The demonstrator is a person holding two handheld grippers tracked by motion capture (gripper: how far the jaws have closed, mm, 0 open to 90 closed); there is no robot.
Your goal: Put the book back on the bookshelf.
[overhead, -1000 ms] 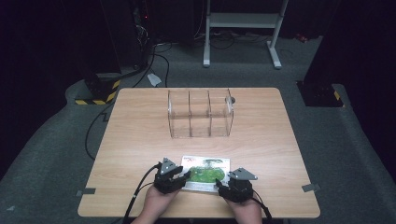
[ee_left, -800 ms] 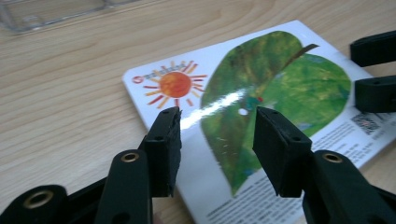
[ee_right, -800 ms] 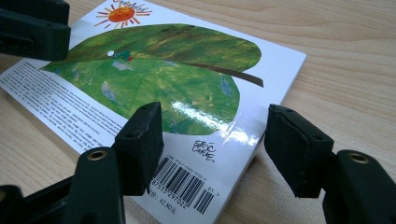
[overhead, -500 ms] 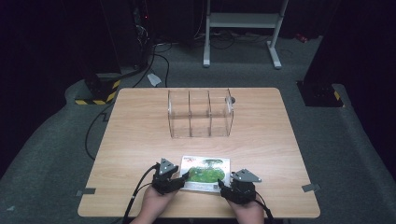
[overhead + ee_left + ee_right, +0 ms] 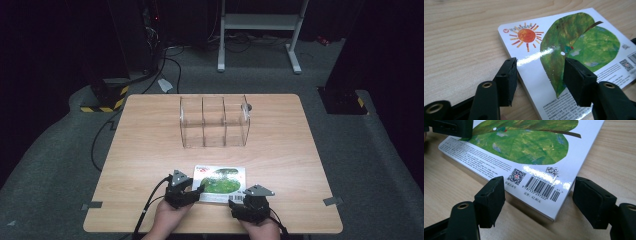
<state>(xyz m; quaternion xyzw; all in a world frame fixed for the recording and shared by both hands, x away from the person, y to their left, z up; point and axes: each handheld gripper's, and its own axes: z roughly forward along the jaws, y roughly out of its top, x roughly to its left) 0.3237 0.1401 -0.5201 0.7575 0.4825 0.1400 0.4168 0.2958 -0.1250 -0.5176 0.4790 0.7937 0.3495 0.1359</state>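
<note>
1. The worktop (image 5: 150,150) carried a clear three-bay organizer (image 5: 214,121) toward its far side, and the book (image 5: 221,179) lay flat well on the near side of that organizer, back cover up, close to the worktop's near edge. Compared with a second before, the book had not shifted.
2. The left gripper (image 5: 192,189) sat at the book's left near corner. Its jaws had just been opening and now stood apart astride the book's edge, one outside it on the wood and one over the cover, neither pad pressing in the left gripper view.
3. The right gripper (image 5: 241,204) sat at the book's right near corner by the barcode (image 5: 542,188). Its jaws had also just been opening and stood wide, the corner between them but untouched.
4. Judged from this, the book was released or not yet gripped; lifting it toward the organizer called for both pairs of jaws to close on its near edge first.
</note>
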